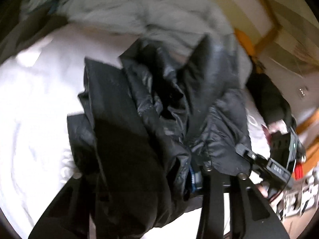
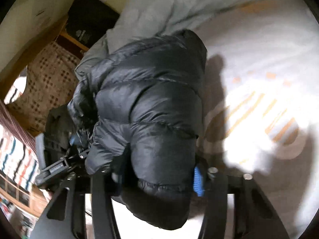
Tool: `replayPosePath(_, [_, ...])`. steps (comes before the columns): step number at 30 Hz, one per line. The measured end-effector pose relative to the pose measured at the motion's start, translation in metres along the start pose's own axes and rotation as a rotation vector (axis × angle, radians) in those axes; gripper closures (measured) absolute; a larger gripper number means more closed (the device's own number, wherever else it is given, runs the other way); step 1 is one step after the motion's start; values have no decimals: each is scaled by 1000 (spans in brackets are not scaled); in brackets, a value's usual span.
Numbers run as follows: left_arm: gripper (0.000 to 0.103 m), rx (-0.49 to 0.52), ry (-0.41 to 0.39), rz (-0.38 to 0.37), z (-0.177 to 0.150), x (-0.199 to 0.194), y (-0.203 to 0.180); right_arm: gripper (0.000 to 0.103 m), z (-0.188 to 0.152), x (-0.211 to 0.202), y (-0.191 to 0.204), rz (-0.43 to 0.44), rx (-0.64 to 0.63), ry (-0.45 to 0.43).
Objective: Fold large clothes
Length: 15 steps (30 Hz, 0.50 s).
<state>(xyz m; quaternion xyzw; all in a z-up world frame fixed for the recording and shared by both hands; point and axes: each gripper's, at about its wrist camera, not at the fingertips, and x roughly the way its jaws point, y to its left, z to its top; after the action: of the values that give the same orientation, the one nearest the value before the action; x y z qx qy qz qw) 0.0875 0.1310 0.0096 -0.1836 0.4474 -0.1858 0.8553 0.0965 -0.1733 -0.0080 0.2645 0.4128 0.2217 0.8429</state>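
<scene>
A black puffer jacket (image 1: 159, 107) hangs bunched over a white bed sheet (image 1: 35, 103). My left gripper (image 1: 187, 179) is shut on its fabric, and the cloth hides most of the fingers. In the right wrist view the jacket (image 2: 151, 107) fills the middle, quilted and shiny. My right gripper (image 2: 159, 179) is shut on a thick padded fold, with one blue finger pad (image 2: 198, 181) showing beside it. The right gripper also shows in the left wrist view (image 1: 247, 155), at the jacket's right edge. The left gripper shows in the right wrist view (image 2: 79, 151), at the jacket's left edge.
A grey duvet (image 1: 139, 10) lies crumpled at the far side of the bed. A wooden bed frame (image 1: 265, 35) runs along the right. In the right wrist view a black bag (image 2: 87, 22), a checked cushion (image 2: 49, 83) and patterned boxes (image 2: 16, 159) are at the left.
</scene>
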Motion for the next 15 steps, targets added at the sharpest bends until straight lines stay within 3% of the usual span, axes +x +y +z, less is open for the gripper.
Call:
replayPosePath(5, [72,118,-50,-80,2,-2,-58,57,26,-74,-2,-44,-55,-106])
replayPosePath(9, [72,237,-115,-133,22,11,-132,57,55,-147,-12,-143,-130,-243])
replayPosePath(15, [72,354,-194,-241,77,89,-258,57,103,-239,-59,-361,-149,-506])
